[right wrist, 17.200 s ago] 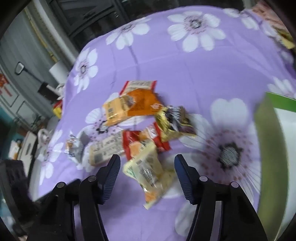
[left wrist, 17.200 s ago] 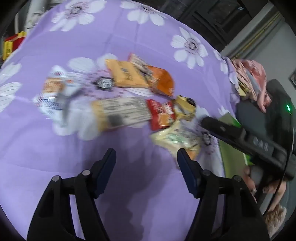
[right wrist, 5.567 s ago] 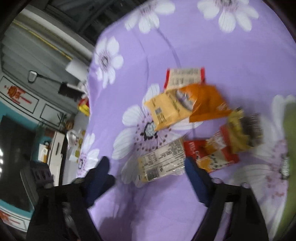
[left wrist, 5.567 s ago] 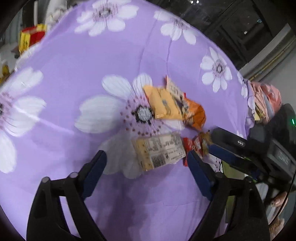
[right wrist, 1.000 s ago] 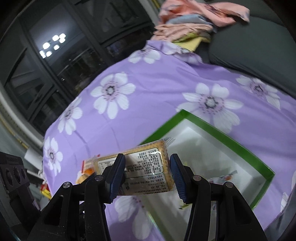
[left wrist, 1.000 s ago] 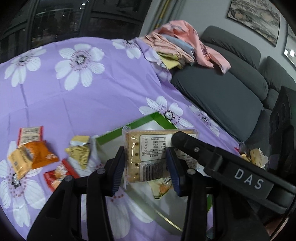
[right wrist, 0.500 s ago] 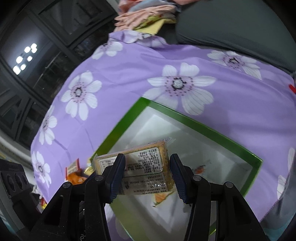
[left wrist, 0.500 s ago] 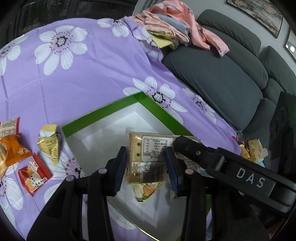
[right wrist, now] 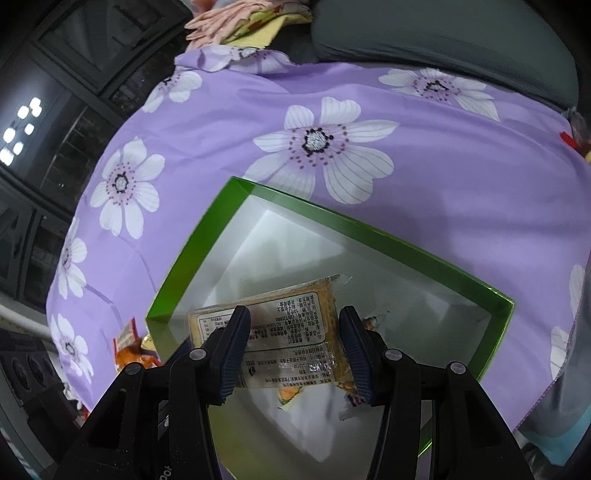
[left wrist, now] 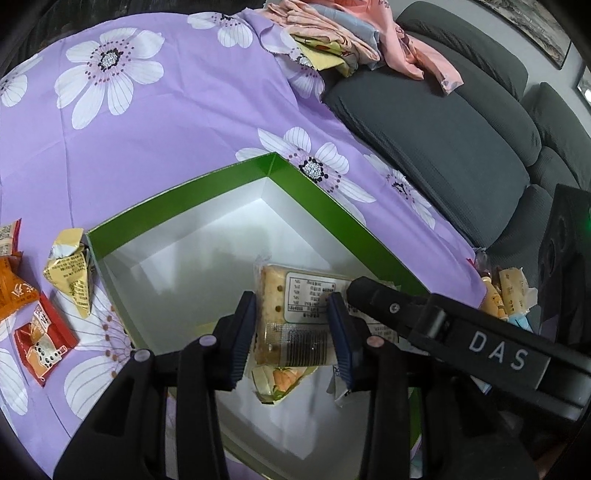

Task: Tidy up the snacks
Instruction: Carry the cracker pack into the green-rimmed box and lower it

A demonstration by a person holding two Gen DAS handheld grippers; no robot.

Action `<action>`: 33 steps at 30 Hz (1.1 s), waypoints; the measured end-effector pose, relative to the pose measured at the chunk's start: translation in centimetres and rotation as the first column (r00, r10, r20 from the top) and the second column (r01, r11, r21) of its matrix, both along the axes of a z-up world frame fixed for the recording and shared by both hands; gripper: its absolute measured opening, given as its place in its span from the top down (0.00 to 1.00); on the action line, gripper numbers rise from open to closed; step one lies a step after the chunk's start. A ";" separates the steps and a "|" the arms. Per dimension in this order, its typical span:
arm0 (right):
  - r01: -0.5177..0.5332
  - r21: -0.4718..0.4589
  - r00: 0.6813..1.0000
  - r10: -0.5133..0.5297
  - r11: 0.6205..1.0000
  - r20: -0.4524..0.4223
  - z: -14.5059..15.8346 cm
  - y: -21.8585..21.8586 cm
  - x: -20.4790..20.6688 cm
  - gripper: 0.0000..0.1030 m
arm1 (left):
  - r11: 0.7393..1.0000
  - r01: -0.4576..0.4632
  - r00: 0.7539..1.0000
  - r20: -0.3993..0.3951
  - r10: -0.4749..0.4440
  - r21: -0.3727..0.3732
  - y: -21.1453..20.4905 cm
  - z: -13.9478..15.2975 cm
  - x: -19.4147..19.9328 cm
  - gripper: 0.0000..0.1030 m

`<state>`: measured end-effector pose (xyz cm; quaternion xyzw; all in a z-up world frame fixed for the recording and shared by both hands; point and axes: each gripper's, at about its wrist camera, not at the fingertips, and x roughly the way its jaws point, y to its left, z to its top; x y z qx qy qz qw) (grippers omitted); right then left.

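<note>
A clear-wrapped cracker pack (left wrist: pixel 295 317) with a white label is held by both grippers over the inside of a green-rimmed white box (left wrist: pixel 207 177). My left gripper (left wrist: pixel 295 328) is shut on one end of the pack. My right gripper (right wrist: pixel 291 343) is shut on the cracker pack (right wrist: pixel 288 332) from the other side, above the box (right wrist: pixel 406 240). A small snack packet (left wrist: pixel 280 384) lies on the box floor under the pack. Loose snacks lie left of the box: a yellow packet (left wrist: pixel 70 269), a red packet (left wrist: pixel 40 343) and an orange packet (left wrist: pixel 11 291).
The purple flowered cloth (left wrist: pixel 166 118) covers the table. A grey sofa (left wrist: pixel 461 129) with folded clothes (left wrist: pixel 351 33) stands behind. More wrapped snacks (left wrist: pixel 506 291) lie at the table's right edge. Dark glass cabinets (right wrist: pixel 55 110) stand at the left in the right wrist view.
Both grippers have lowered the cracker pack further into the box. The box now fills more of both views.
</note>
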<state>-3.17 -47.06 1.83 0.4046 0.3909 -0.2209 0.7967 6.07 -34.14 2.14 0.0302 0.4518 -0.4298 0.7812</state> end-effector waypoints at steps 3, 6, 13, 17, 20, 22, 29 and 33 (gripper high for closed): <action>0.009 -0.001 1.000 -0.009 1.000 -0.010 -0.1 -0.1 0.0 0.48 | 1.000 0.002 1.000 -0.010 -0.002 -0.001 -0.2 -0.3 0.0 0.64; 0.016 0.004 1.000 -0.015 1.000 -0.016 -0.3 -0.3 0.0 0.48 | 1.000 0.002 1.000 -0.011 -0.002 0.004 -0.4 -0.5 0.0 0.64; 0.034 0.015 0.999 -0.034 0.999 -0.022 -0.7 -0.6 -0.1 0.48 | 1.000 0.000 1.000 -0.022 0.000 0.015 -0.7 -1.1 0.2 0.64; 0.039 0.013 0.999 -0.039 0.999 -0.027 -0.7 -0.7 -0.1 0.48 | 1.000 -0.002 1.000 -0.025 0.002 0.022 -0.9 -1.4 0.2 0.64; 0.042 0.012 0.999 -0.042 0.999 -0.030 -0.8 -0.8 -0.1 0.48 | 1.000 -0.001 1.000 -0.030 0.002 0.022 -1.0 -1.5 0.3 0.64; 0.045 0.011 0.998 -0.044 0.999 -0.032 -0.8 -0.8 -0.1 0.48 | 1.000 -0.002 0.999 -0.034 0.003 0.023 -1.1 -1.5 0.3 0.64; 0.052 0.003 0.998 -0.052 0.999 -0.041 -1.0 -1.0 0.1 0.48 | 1.000 -0.012 0.998 -0.055 0.013 0.023 -1.2 -2.1 0.6 0.63; 0.070 -0.018 0.996 -0.071 0.997 -0.053 -1.0 -1.1 0.0 0.48 | 1.000 -0.018 0.997 -0.076 0.018 0.008 -1.1 -2.2 0.8 0.63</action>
